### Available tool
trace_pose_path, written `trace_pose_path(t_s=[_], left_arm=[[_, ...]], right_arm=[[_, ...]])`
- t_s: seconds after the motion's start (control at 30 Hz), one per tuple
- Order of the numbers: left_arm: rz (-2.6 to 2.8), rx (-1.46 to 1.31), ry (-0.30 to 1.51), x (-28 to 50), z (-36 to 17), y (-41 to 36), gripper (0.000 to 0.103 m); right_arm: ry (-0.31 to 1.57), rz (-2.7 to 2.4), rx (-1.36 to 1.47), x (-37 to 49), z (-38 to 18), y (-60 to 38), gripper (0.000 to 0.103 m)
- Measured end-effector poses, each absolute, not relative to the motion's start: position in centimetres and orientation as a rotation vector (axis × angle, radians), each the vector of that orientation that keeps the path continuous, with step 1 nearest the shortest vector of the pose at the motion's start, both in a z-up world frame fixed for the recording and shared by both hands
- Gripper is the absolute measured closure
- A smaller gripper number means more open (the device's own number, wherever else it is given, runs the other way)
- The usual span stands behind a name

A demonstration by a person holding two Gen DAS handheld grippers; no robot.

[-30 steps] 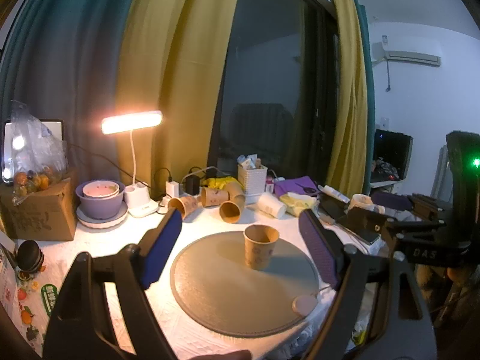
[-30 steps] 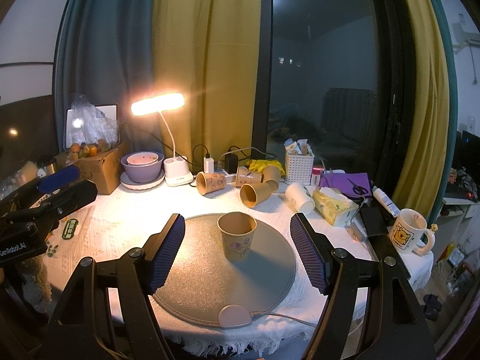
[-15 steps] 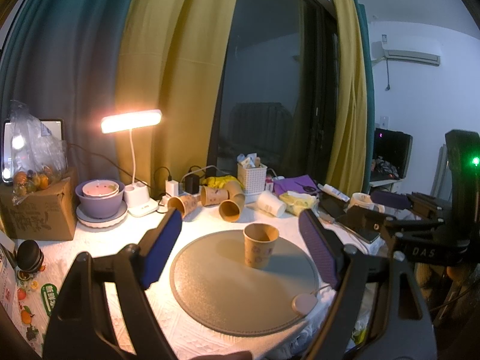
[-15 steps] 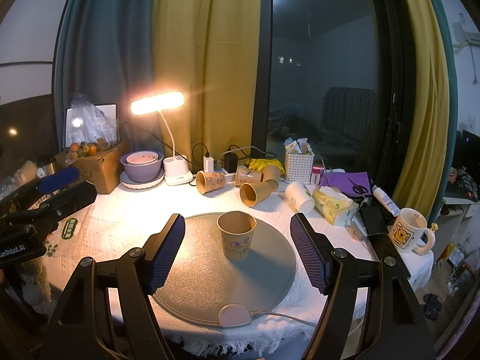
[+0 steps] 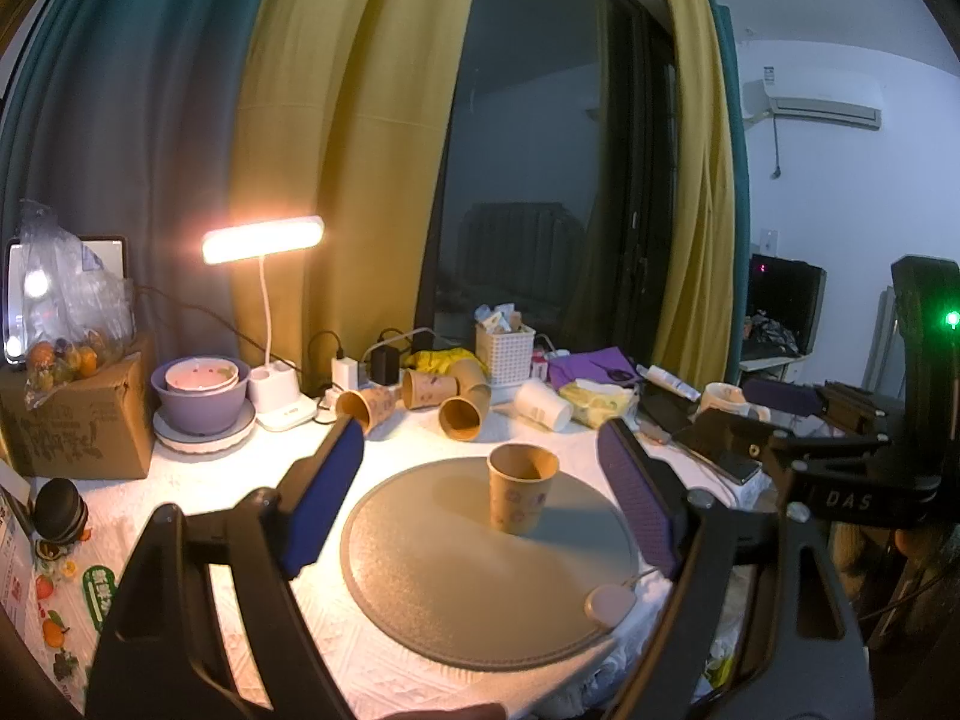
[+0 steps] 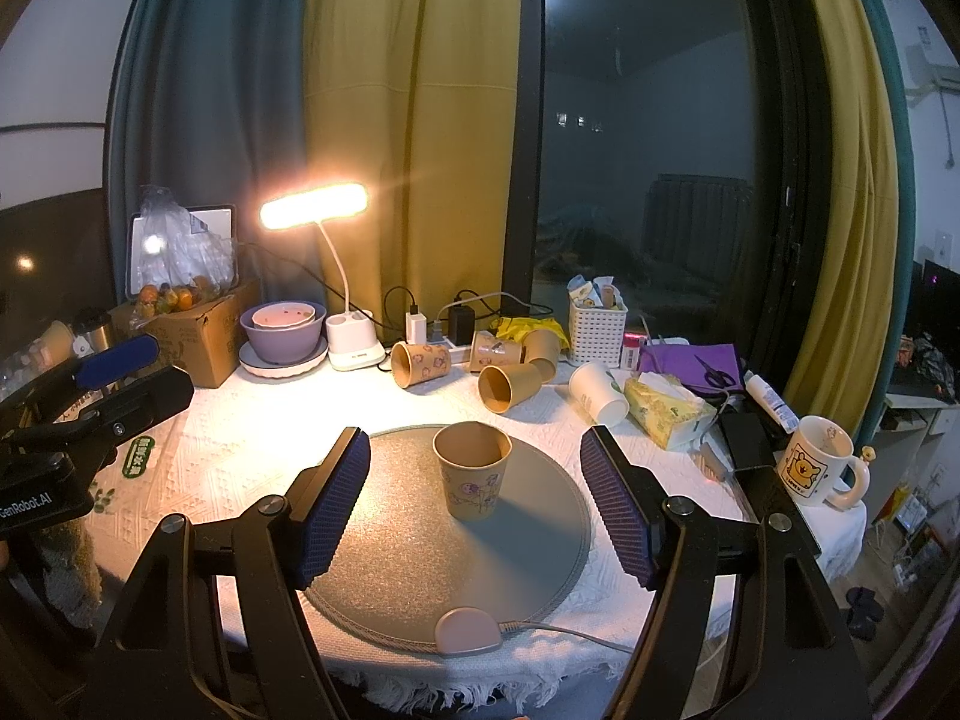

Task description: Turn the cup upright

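A brown paper cup [image 5: 521, 495] [image 6: 472, 469] stands upright, mouth up, on a round grey mat [image 5: 456, 588] [image 6: 420, 564]. My left gripper [image 5: 480, 495] is open and empty, held back from the cup with its blue pads wide to either side. My right gripper [image 6: 474, 504] is open and empty too, its pads well clear of the cup on both sides. Each gripper's body shows at the edge of the other's view.
Several paper cups [image 6: 420, 363] lie on their sides behind the mat, with a white cup [image 6: 596, 401], a white basket [image 6: 596, 330], a lit desk lamp [image 6: 313, 213], purple bowls [image 6: 283, 333], a cardboard box [image 6: 198, 336], a tissue pack [image 6: 666, 411] and a mug [image 6: 816, 468].
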State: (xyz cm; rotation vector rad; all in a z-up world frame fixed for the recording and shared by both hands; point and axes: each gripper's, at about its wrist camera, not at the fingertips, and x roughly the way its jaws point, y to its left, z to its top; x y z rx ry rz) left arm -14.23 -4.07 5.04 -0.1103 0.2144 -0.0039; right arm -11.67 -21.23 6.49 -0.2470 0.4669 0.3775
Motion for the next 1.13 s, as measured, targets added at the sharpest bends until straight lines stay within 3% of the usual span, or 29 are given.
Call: trace_pose_path(t_s=[1.13], left_arm=[[-0.012, -0.113, 0.219, -14.42, 4.59, -4.1, 0.022]], right_arm=[[0.469, 0.377, -0.249, -11.73, 6.35, -21.08, 0.027]])
